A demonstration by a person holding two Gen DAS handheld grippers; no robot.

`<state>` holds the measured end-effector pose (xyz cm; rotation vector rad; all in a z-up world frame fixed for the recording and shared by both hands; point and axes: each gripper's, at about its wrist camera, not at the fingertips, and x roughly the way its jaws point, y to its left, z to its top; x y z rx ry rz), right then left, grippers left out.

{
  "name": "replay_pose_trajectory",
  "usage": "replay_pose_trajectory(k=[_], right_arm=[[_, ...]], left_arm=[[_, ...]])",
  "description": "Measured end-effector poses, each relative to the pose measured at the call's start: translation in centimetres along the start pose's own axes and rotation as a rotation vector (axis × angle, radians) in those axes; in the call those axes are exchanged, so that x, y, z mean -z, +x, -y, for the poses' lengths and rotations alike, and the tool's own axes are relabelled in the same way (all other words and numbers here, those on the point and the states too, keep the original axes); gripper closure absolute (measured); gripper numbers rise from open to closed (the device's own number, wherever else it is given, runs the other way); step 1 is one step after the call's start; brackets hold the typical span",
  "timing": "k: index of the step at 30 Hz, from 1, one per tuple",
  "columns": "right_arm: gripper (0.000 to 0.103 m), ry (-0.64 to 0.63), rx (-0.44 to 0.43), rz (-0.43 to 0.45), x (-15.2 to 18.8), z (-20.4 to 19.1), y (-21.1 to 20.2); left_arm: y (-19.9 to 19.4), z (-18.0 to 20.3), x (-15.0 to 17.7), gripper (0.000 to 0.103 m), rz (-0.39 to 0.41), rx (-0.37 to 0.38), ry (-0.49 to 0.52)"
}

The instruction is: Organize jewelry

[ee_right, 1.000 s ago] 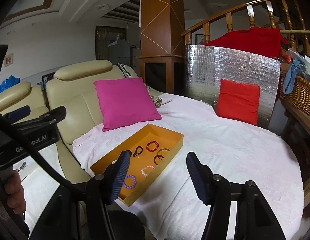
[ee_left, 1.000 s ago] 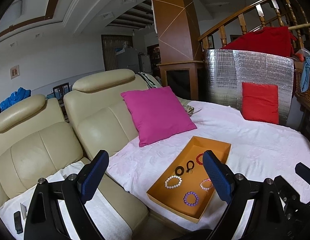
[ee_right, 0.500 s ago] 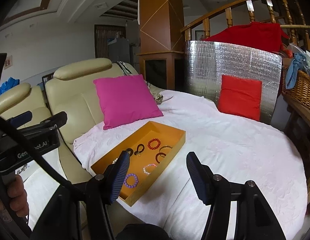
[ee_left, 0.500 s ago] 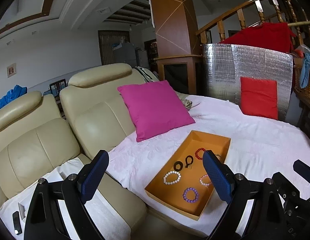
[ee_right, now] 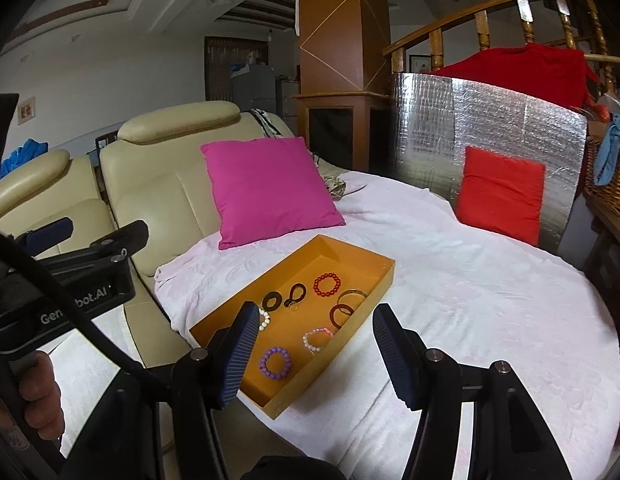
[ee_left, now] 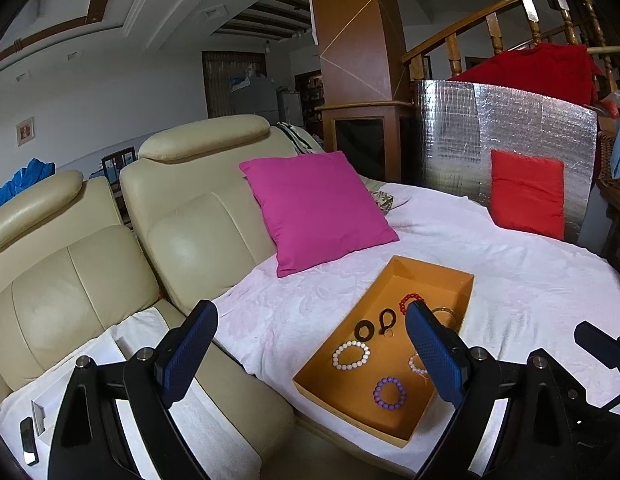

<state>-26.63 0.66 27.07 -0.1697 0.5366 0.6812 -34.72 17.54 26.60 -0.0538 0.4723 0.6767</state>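
An orange tray [ee_left: 429, 270] [ee_right: 373, 285] lies on the white-covered round table. It holds several bracelets: a purple bead one [ee_left: 388, 393] [ee_right: 275, 362], a white bead one [ee_left: 350, 355], a red bead one [ee_right: 327, 284], a pink-white one [ee_right: 315, 339], dark rings [ee_right: 341, 314] and a black ring [ee_left: 365, 330] [ee_right: 272, 301]. My left gripper [ee_left: 310, 354] is open and empty, held above the tray's left side. My right gripper [ee_right: 313, 354] is open and empty, above the tray's near right edge.
A magenta cushion [ee_left: 317, 208] leans on the beige sofa [ee_left: 182, 224] behind the tray. A red cushion [ee_left: 527, 194] rests against a silver foil panel [ee_left: 505, 128]. A wicker basket [ee_right: 607, 176] stands at far right. The white cloth [ee_right: 489, 292] spreads right of the tray.
Both grippers have moved closer to the tray and tilted down a little; the tray looks larger in both views. Both stay open and empty.
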Motion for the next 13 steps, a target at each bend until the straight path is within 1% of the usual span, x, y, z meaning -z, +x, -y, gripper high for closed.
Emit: replay_pose_trajectory(k=[5, 8, 10, 12, 13], right_arm=[[0.040, 0.011, -0.023, -0.008, -0.1, 0.7, 1.7], [0.040, 0.036, -0.031, -0.007, -0.1, 2.1, 2.7], [0.040, 0.071, -0.025, -0.001, 0.0, 3.8, 3.2], [0.040, 0.108, 0.000, 0.006, 0.4, 6.1, 3.5], [0.040, 0.131, 0.028, 0.009, 0.7, 8.0, 3.7]], left_arm=[[1.3, 1.2, 0.0, 0.008, -0.011, -0.024, 0.028], [2.2, 2.8, -0.1, 0.008, -0.012, -0.023, 0.059], [2.7, 4.5, -0.2, 0.008, -0.001, -0.006, 0.083], [3.3, 6.5, -0.5, 0.008, 0.002, 0.034, 0.106], [3.8, 8.0, -0.6, 0.008, 0.003, 0.070, 0.120]])
